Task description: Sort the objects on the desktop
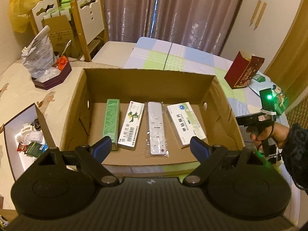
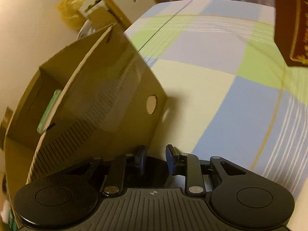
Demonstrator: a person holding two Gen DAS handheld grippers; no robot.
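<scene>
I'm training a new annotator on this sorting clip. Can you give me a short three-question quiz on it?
1. True or false: the open brown cardboard box holds four items in a row.
2. Which lies between the white dragon-print carton and the white-and-blue medicine carton? A) red gift bag B) white remote control C) green carton
3. Is the left gripper holding anything?

Key: 1 true; 2 B; 3 no, its jaws stand open, nothing between them.

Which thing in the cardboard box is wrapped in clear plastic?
The white remote control, third from the left. It has buttons and a crinkly clear wrapper; the other three are printed cardboard packets.
</scene>
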